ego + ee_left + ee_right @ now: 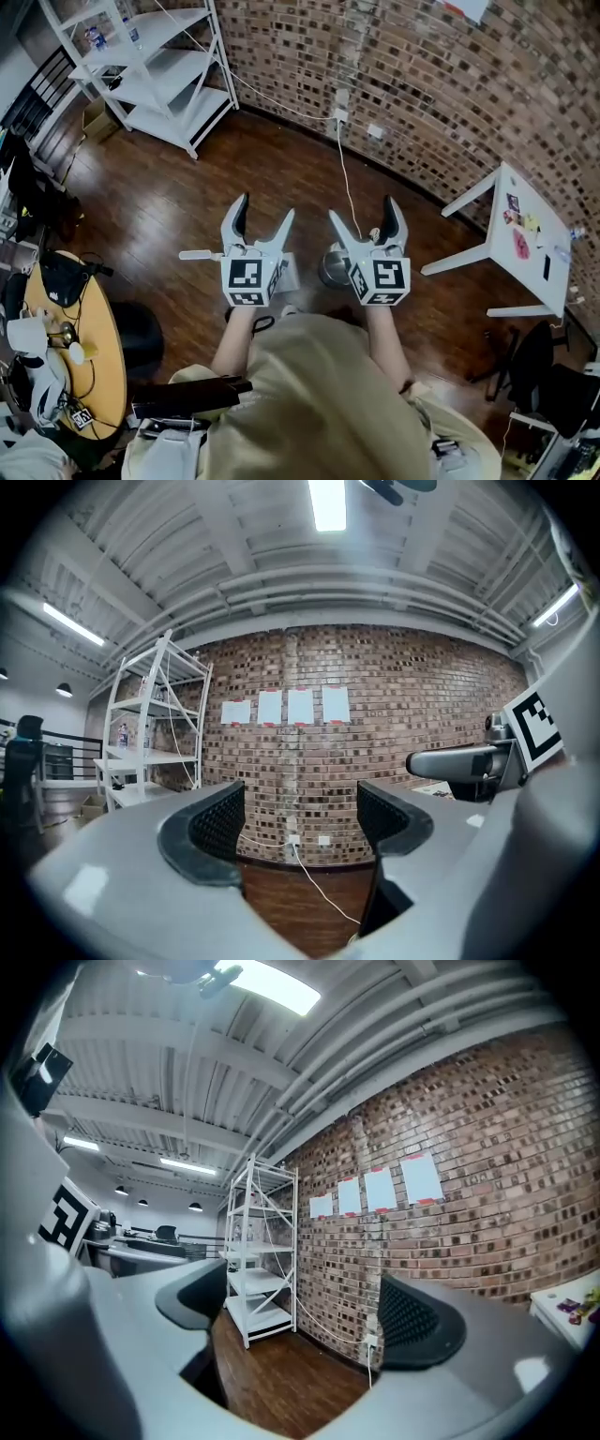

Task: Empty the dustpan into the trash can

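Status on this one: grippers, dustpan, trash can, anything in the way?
Left gripper open, empty; right gripper open, empty. Likely dustpan and trash can on floor beneath them, untouched, partly hidden. White cord ahead, not blocking.

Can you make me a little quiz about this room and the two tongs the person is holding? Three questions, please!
1. True or false: the left tongs and the right tongs are both open and hold nothing.
2. In the head view, which of these stands on the floor between the two tongs? A. a shiny metal trash can B. a red bucket C. a blue ball
3. Fill in the gap: the white shelving rack stands next to a wall built of ____.

Key: 1 true. 2 A. 3 brick.
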